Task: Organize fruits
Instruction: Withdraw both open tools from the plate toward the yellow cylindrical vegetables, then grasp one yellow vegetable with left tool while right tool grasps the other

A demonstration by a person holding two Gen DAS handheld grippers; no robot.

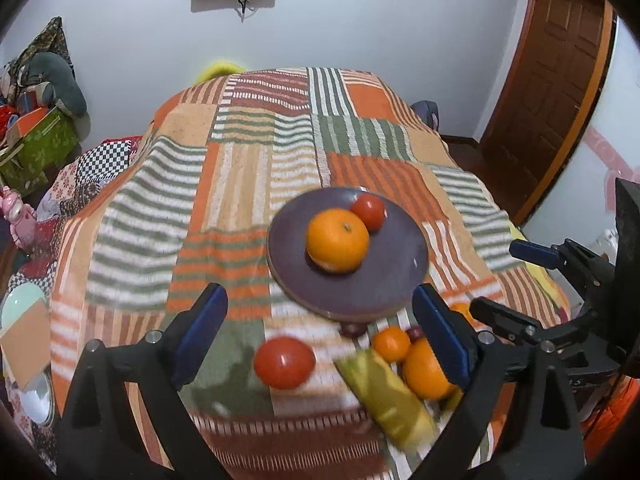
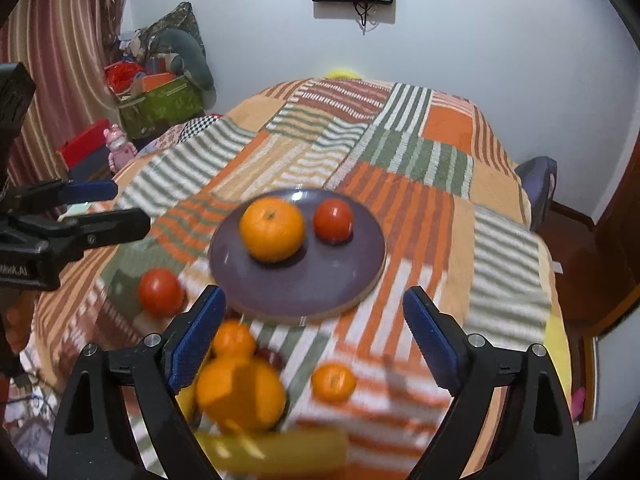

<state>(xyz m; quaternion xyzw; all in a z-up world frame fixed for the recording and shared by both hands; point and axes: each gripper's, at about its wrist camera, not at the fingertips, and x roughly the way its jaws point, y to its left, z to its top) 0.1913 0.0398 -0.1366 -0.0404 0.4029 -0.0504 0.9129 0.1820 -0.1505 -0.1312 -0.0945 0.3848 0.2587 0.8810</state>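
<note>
A purple plate (image 1: 384, 280) (image 2: 320, 284) on the striped cloth holds a large orange (image 1: 338, 239) (image 2: 273, 228) and a red tomato (image 1: 369, 211) (image 2: 333, 220). In front of the plate lie a second tomato (image 1: 285, 361) (image 2: 159, 290), a big orange (image 1: 426, 370) (image 2: 240, 392), small oranges (image 1: 391, 344) (image 2: 333, 382), a dark plum (image 1: 352, 328) and a banana (image 1: 386, 394) (image 2: 276, 450). My left gripper (image 1: 320, 340) is open and empty above the loose tomato. My right gripper (image 2: 314, 344) is open and empty above the small orange.
The table is covered by a patchwork striped cloth (image 1: 248, 168) (image 2: 420, 152). The right gripper shows at the right of the left wrist view (image 1: 516, 280); the left gripper shows at the left of the right wrist view (image 2: 112, 206). Boxes and toys (image 2: 160, 96) stand on the floor at left.
</note>
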